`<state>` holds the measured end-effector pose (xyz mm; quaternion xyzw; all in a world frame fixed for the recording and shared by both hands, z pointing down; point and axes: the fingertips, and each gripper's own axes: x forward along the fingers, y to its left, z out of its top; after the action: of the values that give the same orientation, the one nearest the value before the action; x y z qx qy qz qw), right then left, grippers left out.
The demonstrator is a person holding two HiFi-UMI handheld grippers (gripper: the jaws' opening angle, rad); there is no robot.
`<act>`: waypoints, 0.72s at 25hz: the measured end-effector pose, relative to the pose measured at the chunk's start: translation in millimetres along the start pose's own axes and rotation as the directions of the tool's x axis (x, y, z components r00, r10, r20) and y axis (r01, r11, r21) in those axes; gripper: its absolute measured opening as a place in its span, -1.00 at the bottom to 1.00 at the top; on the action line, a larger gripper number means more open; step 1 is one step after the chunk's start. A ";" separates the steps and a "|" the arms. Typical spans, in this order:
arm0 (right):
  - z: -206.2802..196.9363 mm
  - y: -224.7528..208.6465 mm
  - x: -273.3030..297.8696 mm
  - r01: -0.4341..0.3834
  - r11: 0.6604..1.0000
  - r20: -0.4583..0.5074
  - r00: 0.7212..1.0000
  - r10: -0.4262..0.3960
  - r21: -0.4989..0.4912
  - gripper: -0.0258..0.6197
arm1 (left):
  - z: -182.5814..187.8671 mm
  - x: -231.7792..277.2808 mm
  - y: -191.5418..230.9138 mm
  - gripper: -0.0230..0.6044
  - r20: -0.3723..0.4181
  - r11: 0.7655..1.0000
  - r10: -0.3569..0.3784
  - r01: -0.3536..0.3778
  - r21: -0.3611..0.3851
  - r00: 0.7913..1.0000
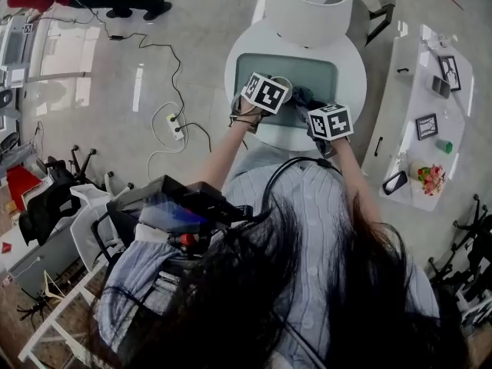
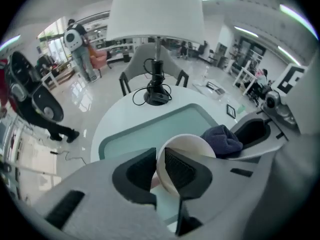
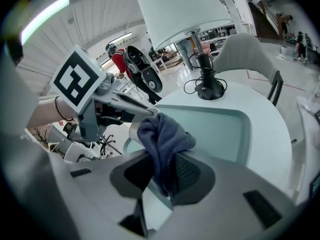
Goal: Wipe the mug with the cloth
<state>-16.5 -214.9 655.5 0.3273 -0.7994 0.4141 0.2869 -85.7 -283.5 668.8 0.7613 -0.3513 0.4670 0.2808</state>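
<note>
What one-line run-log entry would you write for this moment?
left gripper: shut on mug wall | right gripper: shut on cloth | cloth against mug rim | both over table

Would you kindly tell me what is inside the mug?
One jaw of the left gripper reaches inside the mug, clamping its wall; that jaw hides the bottom.

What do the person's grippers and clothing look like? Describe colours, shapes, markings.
The left gripper and right gripper are pale grey shells with black ribbed pads. Each carries a white cube with black square markers. The person wears a pale striped shirt and a dark left wristband.
</note>
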 end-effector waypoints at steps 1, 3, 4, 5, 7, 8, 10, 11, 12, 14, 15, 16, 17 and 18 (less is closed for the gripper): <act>0.2 0.7 0.2 -0.003 1.000 0.001 1.000 0.003 0.002 -0.61 | -0.8 -1.0 2.4 -0.75 0.008 0.998 0.006 -0.005 -0.060 1.000; 0.4 2.8 1.1 -0.008 1.000 -0.001 1.000 0.008 -0.001 -0.62 | -2.6 -3.5 7.7 -0.75 0.023 0.987 0.025 -0.021 -0.159 0.999; 0.4 4.2 1.5 -0.010 1.000 -0.004 1.000 0.010 -0.004 -0.62 | -3.7 -4.8 10.1 -0.75 0.028 0.980 0.035 -0.029 -0.197 0.999; 0.4 5.5 1.9 -0.011 1.000 -0.006 1.000 0.011 -0.007 -0.61 | -4.7 -5.9 11.9 -0.75 0.031 0.974 0.045 -0.037 -0.224 0.998; 0.9 6.7 2.5 -0.012 1.000 -0.008 1.000 0.012 -0.010 -0.62 | -5.9 -6.6 13.2 -0.75 0.036 0.971 0.056 -0.046 -0.235 0.998; 1.2 6.8 2.8 -0.013 1.000 -0.007 1.000 0.013 -0.010 -0.62 | -6.2 -6.0 12.8 -0.75 0.038 0.976 0.055 -0.046 -0.214 0.998; 0.9 5.8 3.2 -0.013 1.000 -0.008 1.000 0.013 -0.007 -0.62 | -6.3 -3.6 10.5 -0.75 0.047 0.991 0.043 -0.037 -0.126 0.998; 0.6 4.7 3.4 -0.014 1.000 -0.008 1.000 0.014 -0.006 -0.62 | -5.3 -2.5 8.8 -0.75 0.057 0.997 0.034 -0.030 -0.065 0.998; 0.5 3.6 3.5 -0.014 1.000 -0.009 1.000 0.014 -0.006 -0.62 | -3.1 -2.4 6.7 -0.75 0.070 1.000 0.024 -0.024 0.006 0.997; 0.5 2.0 3.1 -0.014 1.000 -0.010 1.000 0.014 -0.004 -0.62 | 2.0 -5.0 1.8 -0.75 0.080 0.983 0.002 -0.017 0.182 0.997; 0.1 1.8 2.9 -0.013 1.000 -0.011 1.000 0.013 -0.004 -0.61 | 2.1 -5.9 -0.4 -0.75 0.065 0.958 -0.004 -0.015 0.285 0.998; -0.5 1.9 2.7 -0.014 1.000 -0.012 1.000 0.014 -0.004 -0.62 | 0.3 -5.5 -1.1 -0.75 0.039 0.921 0.001 -0.016 0.389 0.999; -1.2 2.0 2.8 -0.015 1.000 -0.012 1.000 0.014 -0.004 -0.62 | -1.9 -4.0 -0.3 -0.75 0.013 0.875 0.014 -0.019 0.485 1.000; -1.8 2.1 3.0 -0.016 1.000 -0.012 1.000 0.016 -0.004 -0.62 | -2.3 -2.8 1.0 -0.75 -0.003 0.826 0.030 -0.024 0.563 1.000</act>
<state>-19.6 -213.3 657.7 0.3179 -0.8010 0.4167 0.2893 -88.5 -281.6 667.3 0.8026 -0.2072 0.5581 0.0393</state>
